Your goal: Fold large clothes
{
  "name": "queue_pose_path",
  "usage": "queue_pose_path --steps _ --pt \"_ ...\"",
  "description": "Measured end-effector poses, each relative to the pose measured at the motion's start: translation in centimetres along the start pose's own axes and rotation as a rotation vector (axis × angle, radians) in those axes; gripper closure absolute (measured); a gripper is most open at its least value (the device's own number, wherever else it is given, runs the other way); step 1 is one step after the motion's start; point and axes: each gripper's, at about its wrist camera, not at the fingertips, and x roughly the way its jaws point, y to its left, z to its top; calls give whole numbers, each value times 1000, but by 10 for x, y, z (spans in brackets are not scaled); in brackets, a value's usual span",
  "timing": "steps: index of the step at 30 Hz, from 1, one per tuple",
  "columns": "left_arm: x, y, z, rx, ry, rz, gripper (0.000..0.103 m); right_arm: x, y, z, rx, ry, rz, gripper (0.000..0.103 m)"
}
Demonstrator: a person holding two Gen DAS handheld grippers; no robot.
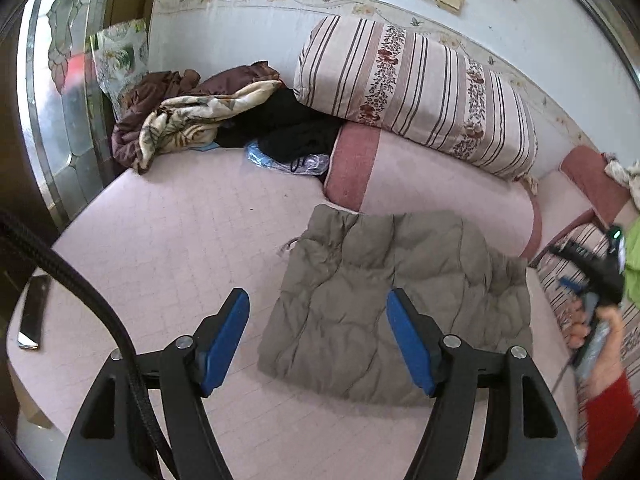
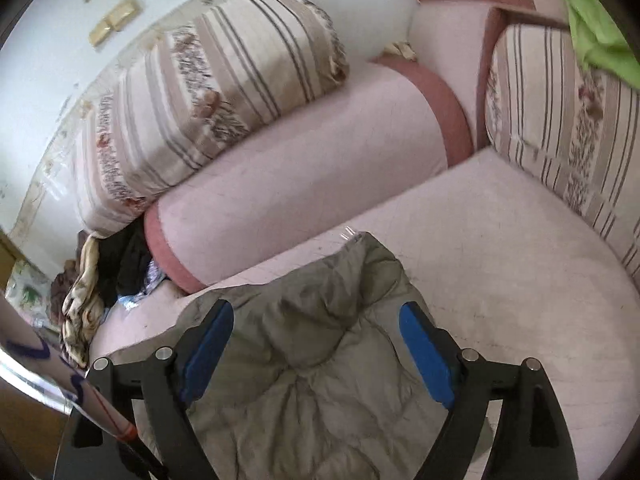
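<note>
A grey quilted jacket is lying folded into a compact rectangle on the pink bed, looking nearly finished, as the left gripper and right gripper are hovering wide-jawed and empty

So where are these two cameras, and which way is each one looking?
Left wrist view: sits on the left gripper, looking down over the folded grey padded jacket on the pink bed; its open blue fingers show, plus the person's other hand with the right gripper at the right edge.
Right wrist view: sits on the right gripper, open above the same jacket, facing the pink bolster.
Both share the jacket, bolster and striped cushion.
</note>
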Motion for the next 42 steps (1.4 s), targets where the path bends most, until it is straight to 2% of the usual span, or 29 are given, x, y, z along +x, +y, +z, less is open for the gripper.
queue_pose_path --steps 2,4,9,12,14,18,26,28,32,36,42 --pt "-3 1 -6 9 1 15 33 -12 10 -7 -27 4 19 15" --pt "-3 2 -12 7 5 22 32 -19 26 -20 -78 27 52 19" --pt "10 4 -31 -8 43 16 32 -18 82 -60 -235 99 116 38" --pt "24 3 -42 -6 70 23 32 -12 124 -85 -365 109 142 39" --pt "37 3 -47 -4 80 40 32 -3 148 -101 -448 105 141 39" --pt "63 2 -53 11 88 81 32 38 179 -125 -562 120 78 43" --pt "123 11 -55 -23 135 83 32 139 180 -124 -550 152 -45 43" --pt "136 15 -56 -28 145 89 32 160 179 -122 -555 144 -73 41" --pt "156 22 -56 -30 157 109 32 188 173 -114 -539 133 -105 32" --pt "171 25 -54 -27 196 97 32 213 169 -103 -513 125 -139 28" --pt "171 27 -53 -2 171 126 32 243 168 -87 -496 108 -199 25"
